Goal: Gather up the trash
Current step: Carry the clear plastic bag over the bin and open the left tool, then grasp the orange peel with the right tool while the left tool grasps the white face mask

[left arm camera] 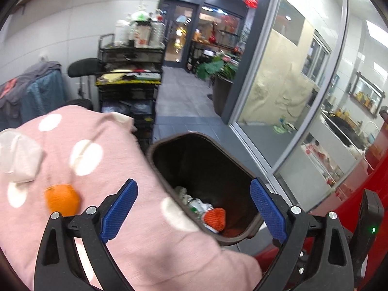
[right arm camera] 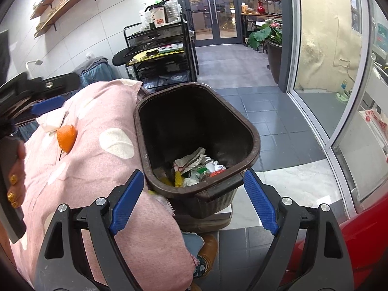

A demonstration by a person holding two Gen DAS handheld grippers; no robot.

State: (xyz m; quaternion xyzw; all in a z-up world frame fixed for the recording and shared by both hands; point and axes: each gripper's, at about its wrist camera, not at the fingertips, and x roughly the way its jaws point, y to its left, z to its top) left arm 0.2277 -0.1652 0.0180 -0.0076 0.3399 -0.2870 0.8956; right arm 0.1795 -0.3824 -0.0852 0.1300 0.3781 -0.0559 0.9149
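A pink blanket with white dots covers the left half of both wrist views, draped over something soft and rounded. Just beside it, at about three o'clock from its middle, stands a dark brown bin, open at the top and touching the blanket's edge. Down in the bin lies mixed trash: crumpled paper, wrappers, something yellow, and in the left wrist view an orange net-like lump toward the near wall.

On the blanket, at nine o'clock from the bin, rests an orange peel, and just past it at eleven o'clock from the peel lies a crumpled white tissue. Both sit loose on the cloth, apart from either claw.

The right gripper hangs over the bin's near rim with its blue pads spread wide and nothing between them but the rim below. The left gripper is likewise spread wide, empty, aimed between blanket and bin. In the right wrist view, a hand at nine o'clock holds the left tool's handle.
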